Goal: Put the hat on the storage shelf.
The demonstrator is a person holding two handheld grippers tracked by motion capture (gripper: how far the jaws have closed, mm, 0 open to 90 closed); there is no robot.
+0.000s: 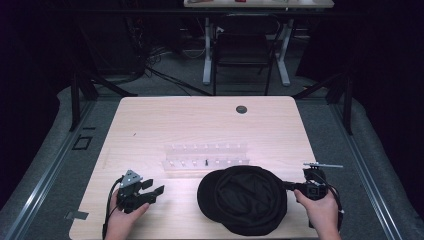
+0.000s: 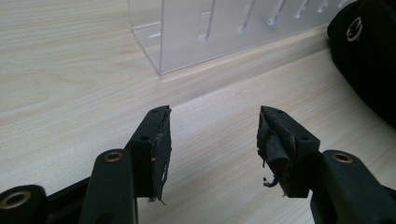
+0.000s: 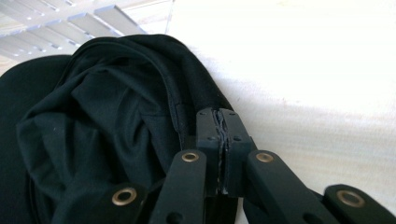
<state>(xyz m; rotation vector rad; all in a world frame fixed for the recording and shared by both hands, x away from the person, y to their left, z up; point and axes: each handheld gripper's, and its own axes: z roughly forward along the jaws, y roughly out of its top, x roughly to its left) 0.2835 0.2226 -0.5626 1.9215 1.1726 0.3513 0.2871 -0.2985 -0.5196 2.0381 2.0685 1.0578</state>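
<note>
At the lower left of the high view, the left hand (image 1: 122, 215) holds the left tool (image 1: 152, 192) just above the pale wood table (image 1: 150, 120), its jaws spread apart with nothing between them. In the left gripper view those jaws frame bare wood, with worn, frayed pads (image 2: 161, 144) on their inner faces. Above centre sits a clear plastic rack (image 1: 206, 157) with rows of slots, one holding a small dark item. Lower centre, a black cap (image 1: 245, 200) lies on the table, just in front of the rack. At the lower right, the right hand (image 1: 322, 212) holds the right tool (image 1: 290, 186), whose jaws are pressed together on the cap's right edge. The right gripper view shows them pinching the cap's rim at its open underside.
</note>
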